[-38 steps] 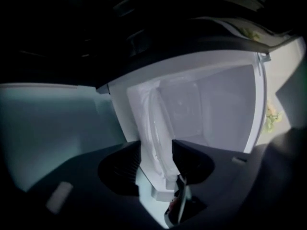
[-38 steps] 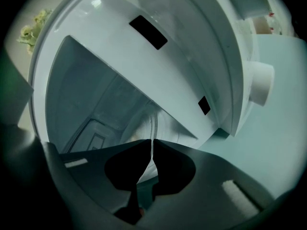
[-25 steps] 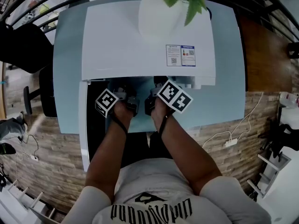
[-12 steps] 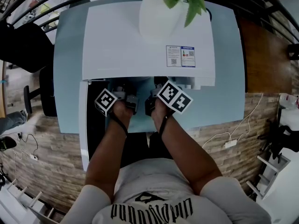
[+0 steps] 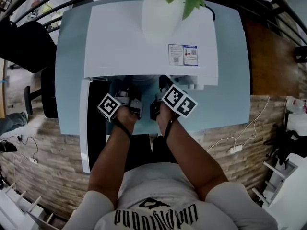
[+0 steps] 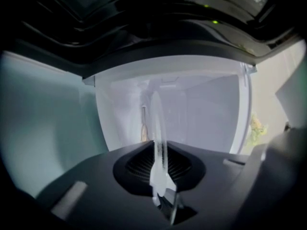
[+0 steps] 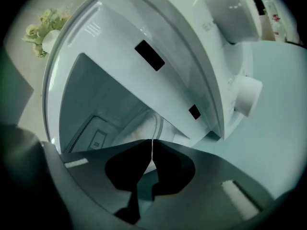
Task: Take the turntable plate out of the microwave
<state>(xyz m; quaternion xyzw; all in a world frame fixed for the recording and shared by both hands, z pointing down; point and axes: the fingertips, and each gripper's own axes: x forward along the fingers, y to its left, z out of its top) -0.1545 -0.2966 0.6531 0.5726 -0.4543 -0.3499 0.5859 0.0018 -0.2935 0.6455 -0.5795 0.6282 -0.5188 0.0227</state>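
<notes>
The white microwave (image 5: 144, 37) stands on a pale blue table with its door (image 5: 85, 123) swung open to the left. Both grippers reach into its mouth. In the left gripper view the clear glass turntable plate (image 6: 156, 123) stands edge-on. Its rim sits between the closing jaws of my left gripper (image 6: 159, 153), and the pads touch it. My right gripper (image 7: 152, 152) is shut at the cavity's mouth with only a thin bright line between its jaws. The pale plate (image 7: 146, 127) lies just beyond them. In the head view, the microwave's top hides the tips of the left gripper (image 5: 125, 91) and right gripper (image 5: 161, 86).
A white vase (image 5: 162, 13) with a green plant stands on top of the microwave. The microwave's round knob (image 7: 247, 96) sits to the right of the cavity. Bare blue table (image 5: 230, 95) lies right of the microwave. A brick-patterned floor and cables lie below.
Both hands stay at the microwave's mouth. The whole head view has shifted slightly, and nothing else visibly moves.
</notes>
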